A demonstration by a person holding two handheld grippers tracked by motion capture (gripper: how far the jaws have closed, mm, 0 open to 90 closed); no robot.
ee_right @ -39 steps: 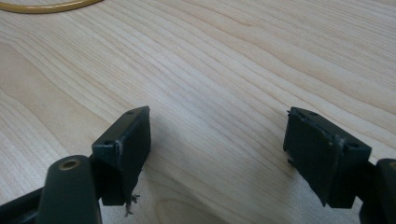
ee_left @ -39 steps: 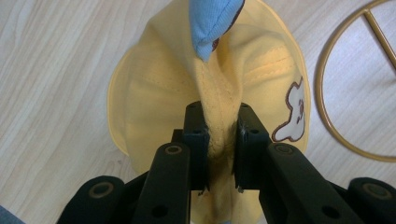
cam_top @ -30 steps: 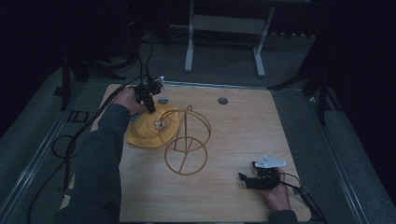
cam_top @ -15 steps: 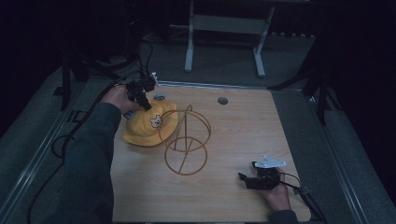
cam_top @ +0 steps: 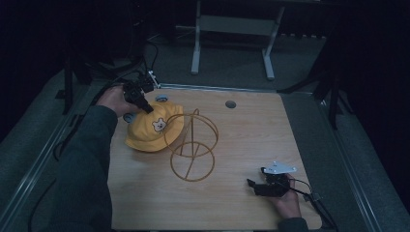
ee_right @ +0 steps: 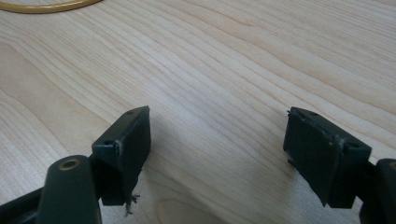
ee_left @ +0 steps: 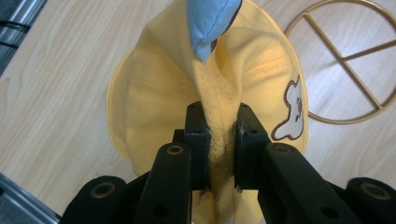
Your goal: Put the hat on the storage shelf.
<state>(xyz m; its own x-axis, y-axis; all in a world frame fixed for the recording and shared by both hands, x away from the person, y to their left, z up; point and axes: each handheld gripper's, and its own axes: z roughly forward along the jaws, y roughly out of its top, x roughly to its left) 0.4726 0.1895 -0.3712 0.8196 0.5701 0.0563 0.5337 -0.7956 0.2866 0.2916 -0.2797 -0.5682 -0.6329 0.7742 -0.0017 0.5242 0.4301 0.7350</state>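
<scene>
The yellow hat (cam_top: pixel 153 129) lies at the table's (cam_top: pixel 241 140) far left, its crown leaning against the gold wire stand (cam_top: pixel 192 145), with a fold of its fabric clamped between the closed jaws of the left gripper (ee_left: pixel 219 135). The right gripper (ee_right: pixel 217 144) rests near the front right edge, well apart from both, its 2 jaws spread wide over bare wood with nothing between them.

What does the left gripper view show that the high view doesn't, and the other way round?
The left gripper view shows the grip up close: the left gripper pinches a fold of the yellow hat, with a blue fabric tip above. The high view shows the whole wooden table, the right gripper resting open near the table's near edge, and the wire hat stand upright in full. Both show the hat, its bear patch and the stand's gold ring base.
</scene>
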